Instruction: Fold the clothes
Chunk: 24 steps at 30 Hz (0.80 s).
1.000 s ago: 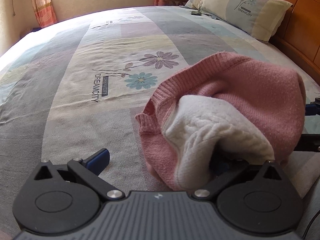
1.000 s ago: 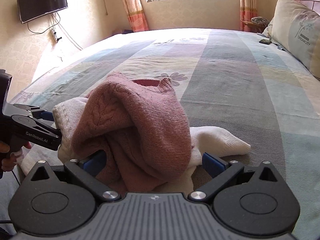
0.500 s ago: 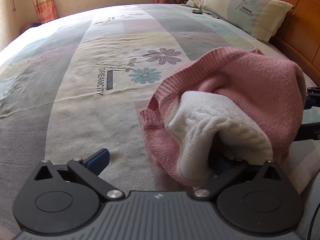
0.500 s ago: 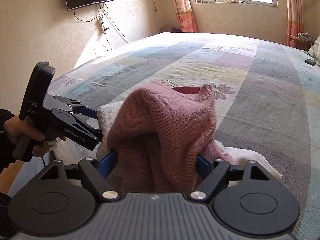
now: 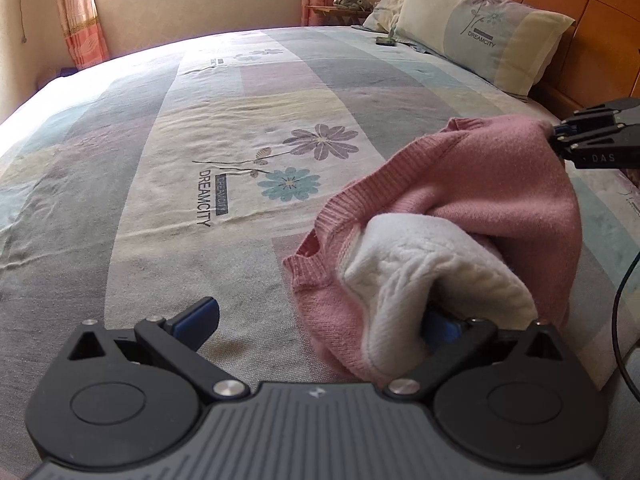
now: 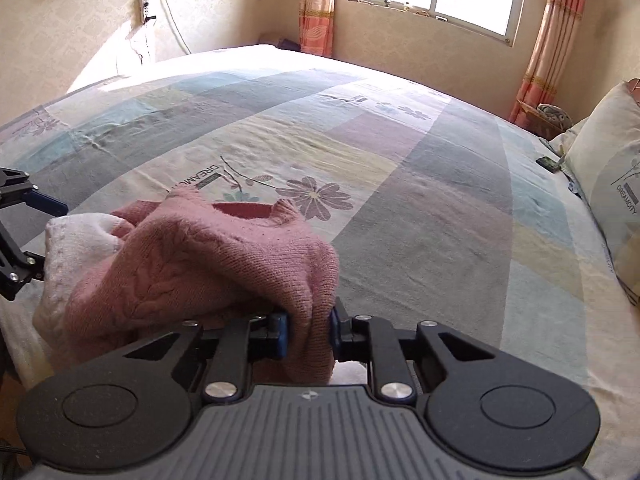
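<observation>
A pink knit sweater (image 6: pixel 208 264) with a white knit lining (image 5: pixel 432 276) sits bunched at the near edge of a patchwork bedsheet (image 5: pixel 200 128) printed with flowers and the word "DREAMCITY". The right gripper (image 6: pixel 306 330) has its blue-padded fingers clamped on a fold of the pink knit. The left gripper (image 5: pixel 320 316) stands with fingers wide apart, the right one buried under the white lining. A pillow (image 5: pixel 480 28) also reads "DREAMCITY"; the right gripper's body shows "DAS".
</observation>
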{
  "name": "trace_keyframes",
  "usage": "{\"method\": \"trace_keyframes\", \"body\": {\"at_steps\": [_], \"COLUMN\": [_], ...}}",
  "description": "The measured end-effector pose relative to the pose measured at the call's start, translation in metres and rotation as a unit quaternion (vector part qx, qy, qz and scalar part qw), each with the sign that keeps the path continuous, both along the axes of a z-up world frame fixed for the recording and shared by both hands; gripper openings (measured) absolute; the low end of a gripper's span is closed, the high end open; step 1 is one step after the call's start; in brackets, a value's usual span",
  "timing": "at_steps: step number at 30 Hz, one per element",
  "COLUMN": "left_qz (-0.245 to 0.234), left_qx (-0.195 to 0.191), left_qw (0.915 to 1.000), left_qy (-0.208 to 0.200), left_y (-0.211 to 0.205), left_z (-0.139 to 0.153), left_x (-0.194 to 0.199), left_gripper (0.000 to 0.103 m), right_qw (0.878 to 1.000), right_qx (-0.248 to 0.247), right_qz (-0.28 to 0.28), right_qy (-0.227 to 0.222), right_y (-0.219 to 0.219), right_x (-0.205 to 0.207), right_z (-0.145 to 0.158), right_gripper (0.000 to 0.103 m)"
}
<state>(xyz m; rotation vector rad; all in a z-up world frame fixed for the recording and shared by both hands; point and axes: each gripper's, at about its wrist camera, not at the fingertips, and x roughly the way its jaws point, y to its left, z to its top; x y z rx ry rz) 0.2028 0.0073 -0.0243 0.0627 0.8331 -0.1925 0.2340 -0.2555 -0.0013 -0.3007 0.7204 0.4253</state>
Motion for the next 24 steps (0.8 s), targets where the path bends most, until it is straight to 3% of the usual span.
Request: {"method": "trace_keyframes", "body": {"at_steps": [7, 14, 19, 22, 24], "left_qz": [-0.035, -0.059, -0.054, -0.055, -0.056], "left_qx": [-0.028, -0.036, -0.038, -0.031, -0.030], "left_qw": [0.9990, 0.9976, 0.9978, 0.9980, 0.9979], "left_qy": [0.003, -0.001, -0.004, -0.008, -0.008], "left_y": [-0.002, -0.005, -0.003, -0.003, -0.003], "left_z": [0.002, 0.000, -0.005, -0.007, -0.007], "left_x": [0.015, 0.031, 0.043, 0.044, 0.042], "left_gripper": [0.102, 0.102, 0.102, 0.102, 0.102], "right_qw": [0.997, 0.990, 0.980, 0.975, 0.977], "right_qx": [-0.068, -0.115, -0.136, -0.132, -0.113], "right_qz": [-0.020, -0.085, -0.144, -0.177, -0.175], "right_qy": [0.011, 0.006, 0.009, 0.033, 0.032], "right_y": [-0.004, -0.021, -0.037, -0.044, -0.046], "right_x": [0.072, 0.140, 0.185, 0.194, 0.184], "right_z": [-0.010, -0.022, -0.034, -0.043, -0.040], "right_gripper": [0.023, 0.023, 0.023, 0.030, 0.033]}}
